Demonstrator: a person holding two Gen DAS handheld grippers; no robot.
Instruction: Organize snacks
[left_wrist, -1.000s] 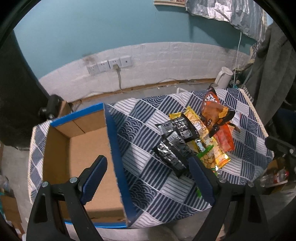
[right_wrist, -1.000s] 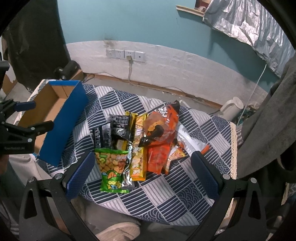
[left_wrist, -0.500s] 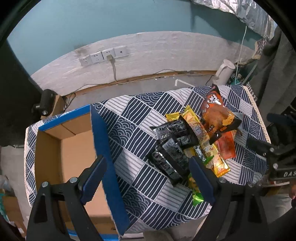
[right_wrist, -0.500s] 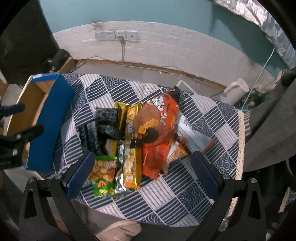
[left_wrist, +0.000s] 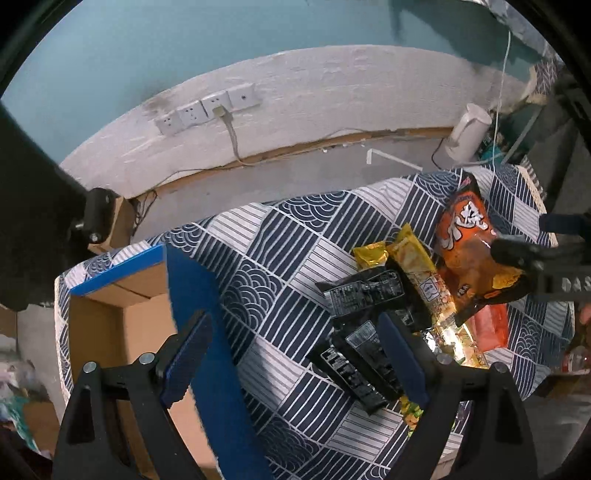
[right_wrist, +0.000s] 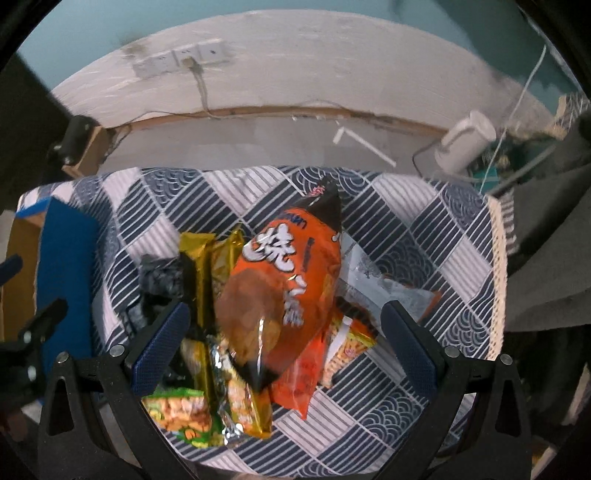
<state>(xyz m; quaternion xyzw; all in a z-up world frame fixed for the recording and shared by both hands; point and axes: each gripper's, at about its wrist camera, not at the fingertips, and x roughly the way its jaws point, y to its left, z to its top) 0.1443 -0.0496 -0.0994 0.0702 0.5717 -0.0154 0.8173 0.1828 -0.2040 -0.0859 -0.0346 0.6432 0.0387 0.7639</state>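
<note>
A pile of snack packets lies on a blue-and-white patterned tablecloth (left_wrist: 280, 258). On top is a big orange chip bag (right_wrist: 284, 295), also in the left wrist view (left_wrist: 469, 258). Beside it lie yellow bars (right_wrist: 201, 280), black packets (left_wrist: 365, 295) and a green peanut bag (right_wrist: 184, 413). An open cardboard box (left_wrist: 122, 332) with blue flaps stands at the table's left. My right gripper (right_wrist: 282, 350) is open, its jaws on either side of the orange bag, just above it. My left gripper (left_wrist: 295, 358) is open and empty between the box and the black packets.
A white kettle (right_wrist: 465, 140) stands on the floor behind the table. Wall sockets (left_wrist: 207, 110) with a plugged cable are on the white wall. Dark clothing (right_wrist: 546, 258) hangs at the right. The table's right edge has a cream trim (right_wrist: 498, 280).
Both grippers have moved down and forward toward the table. The right gripper has closed in over the orange chip bag; the left has shifted right from over the box toward the black packets.
</note>
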